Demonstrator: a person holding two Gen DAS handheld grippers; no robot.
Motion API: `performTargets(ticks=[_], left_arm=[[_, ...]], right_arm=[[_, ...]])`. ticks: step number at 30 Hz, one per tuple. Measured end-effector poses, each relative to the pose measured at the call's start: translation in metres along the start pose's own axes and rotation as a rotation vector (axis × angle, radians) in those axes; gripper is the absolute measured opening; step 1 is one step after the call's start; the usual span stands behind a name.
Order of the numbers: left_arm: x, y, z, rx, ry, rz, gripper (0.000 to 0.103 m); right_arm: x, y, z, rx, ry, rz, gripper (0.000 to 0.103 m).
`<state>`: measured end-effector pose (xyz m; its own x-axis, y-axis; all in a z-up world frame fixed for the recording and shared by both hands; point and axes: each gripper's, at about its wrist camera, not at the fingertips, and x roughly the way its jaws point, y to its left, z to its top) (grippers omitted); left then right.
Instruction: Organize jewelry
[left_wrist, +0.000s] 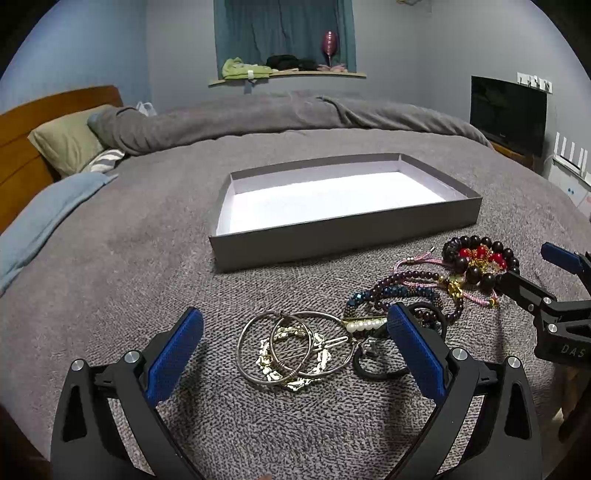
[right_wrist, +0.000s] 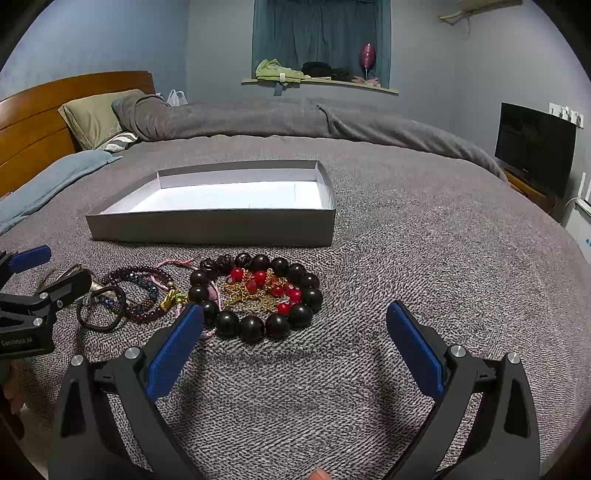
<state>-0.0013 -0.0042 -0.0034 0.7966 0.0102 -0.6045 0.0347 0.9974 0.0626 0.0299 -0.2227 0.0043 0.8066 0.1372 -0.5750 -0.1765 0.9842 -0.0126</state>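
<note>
A shallow grey box (left_wrist: 343, 236) (right_wrist: 214, 229) with a white inside lies empty on the bed. In front of it lies a heap of jewelry. Silver bangles (left_wrist: 284, 347) over a gold clip rest between the fingers of my open left gripper (left_wrist: 295, 332). A pearl pin (left_wrist: 365, 325) and a black hair tie (left_wrist: 373, 365) lie by its right finger. The big black bead bracelet (right_wrist: 258, 295) (left_wrist: 480, 264) rings a red-and-gold chain (right_wrist: 258, 286), just ahead of my open right gripper (right_wrist: 295, 325). Small purple and blue bead strands (right_wrist: 144, 291) lie further left.
The grey knit blanket (right_wrist: 406, 258) covers the bed. Pillows (left_wrist: 70, 144) and a wooden headboard (left_wrist: 18, 147) are at the far left. A dark screen (left_wrist: 508, 110) stands at the right. A window ledge (left_wrist: 288, 74) at the back holds clothes and a pink glass.
</note>
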Motion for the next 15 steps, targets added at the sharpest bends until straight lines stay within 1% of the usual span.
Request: performTargets(ticks=[15], left_arm=[[-0.0010,-0.0016,-0.0001,0.003,0.003,-0.001,0.099]], right_arm=[[0.0006,0.0000,-0.0002,0.000,0.001,0.001,0.098]])
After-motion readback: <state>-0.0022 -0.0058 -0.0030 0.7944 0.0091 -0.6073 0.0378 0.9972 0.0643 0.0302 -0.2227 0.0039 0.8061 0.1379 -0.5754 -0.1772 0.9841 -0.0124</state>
